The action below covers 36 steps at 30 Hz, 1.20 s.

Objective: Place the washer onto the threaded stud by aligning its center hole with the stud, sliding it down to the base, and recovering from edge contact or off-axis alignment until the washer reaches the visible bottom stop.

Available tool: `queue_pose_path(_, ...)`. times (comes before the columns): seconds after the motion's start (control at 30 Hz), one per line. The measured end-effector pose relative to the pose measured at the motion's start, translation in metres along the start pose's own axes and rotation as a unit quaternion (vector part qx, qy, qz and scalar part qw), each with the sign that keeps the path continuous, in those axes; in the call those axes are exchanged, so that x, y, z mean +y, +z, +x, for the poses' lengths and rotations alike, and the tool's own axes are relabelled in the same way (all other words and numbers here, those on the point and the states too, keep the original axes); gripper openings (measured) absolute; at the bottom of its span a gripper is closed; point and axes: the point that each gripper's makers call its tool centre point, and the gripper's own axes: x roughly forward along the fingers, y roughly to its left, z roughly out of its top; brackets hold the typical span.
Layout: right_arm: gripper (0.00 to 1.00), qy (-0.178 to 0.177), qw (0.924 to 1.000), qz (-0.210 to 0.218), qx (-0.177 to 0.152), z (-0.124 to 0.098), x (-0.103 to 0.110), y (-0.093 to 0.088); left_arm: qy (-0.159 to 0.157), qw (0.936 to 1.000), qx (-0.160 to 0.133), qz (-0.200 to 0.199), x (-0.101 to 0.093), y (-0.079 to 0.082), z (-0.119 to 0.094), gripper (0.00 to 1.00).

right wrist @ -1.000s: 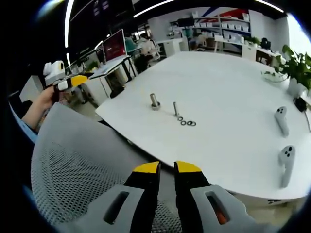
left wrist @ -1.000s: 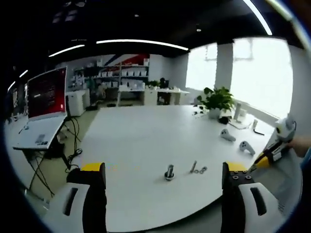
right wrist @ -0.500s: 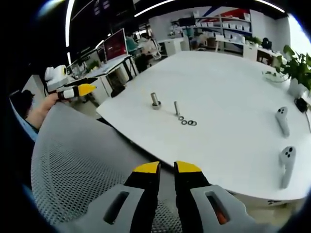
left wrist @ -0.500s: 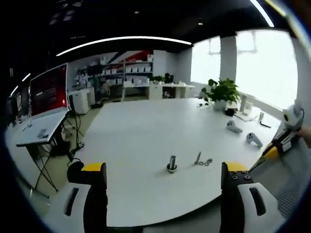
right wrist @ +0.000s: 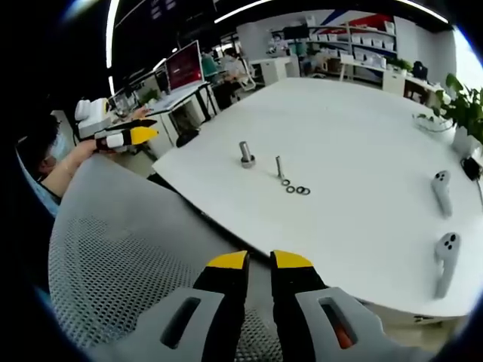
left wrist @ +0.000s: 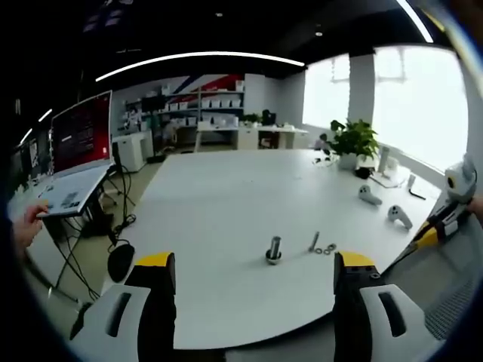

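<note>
Reaching first for one small dark metal washer (right wrist: 302,190) near the white worktop's (right wrist: 377,151) near edge, beside the upright threaded steel stud (right wrist: 245,154): left gripper (left wrist: 247,275) jaws apart, right gripper (right wrist: 259,264) jaws together; open them.

Counts on the white counter (right wrist: 355,143)

Ahead of the right jaws: one threaded stud (right wrist: 245,154) standing in its base, one loose bolt (right wrist: 279,167) upright beside it, and three washers (right wrist: 296,188) lying in a short row. Further right sit two white handheld controllers (right wrist: 444,219). One potted plant (left wrist: 355,143) stands at the far edge.
</note>
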Motion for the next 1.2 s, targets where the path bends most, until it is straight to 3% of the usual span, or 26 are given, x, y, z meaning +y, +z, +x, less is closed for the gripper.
queue_pose_path(0.17, 0.14, 0.004, 0.9999, -0.014, 0.003, -0.005, -0.015, 0.015, 0.008, 0.9999, -0.004, -0.01, 0.004, 0.0, -0.003, 0.86)
queue_pose_path(0.37, 0.14, -0.005, 0.9997, -0.01, -0.024, -0.015, -0.034, 0.039, 0.018, 0.9998, 0.001, -0.002, 0.005, -0.001, -0.003, 0.86)
queue_pose_path(0.9, 0.14, -0.014, 0.9987, -0.035, -0.034, -0.02, -0.032, 0.046, 0.025, 0.9996, -0.001, -0.011, 0.007, -0.004, -0.006, 0.85)
queue_pose_path(1.2, 0.14, 0.002, 0.9967, -0.075, -0.031, -0.009, -0.049, 0.066, 0.027, 0.9996, 0.001, -0.011, 0.007, -0.004, -0.006, 0.85)
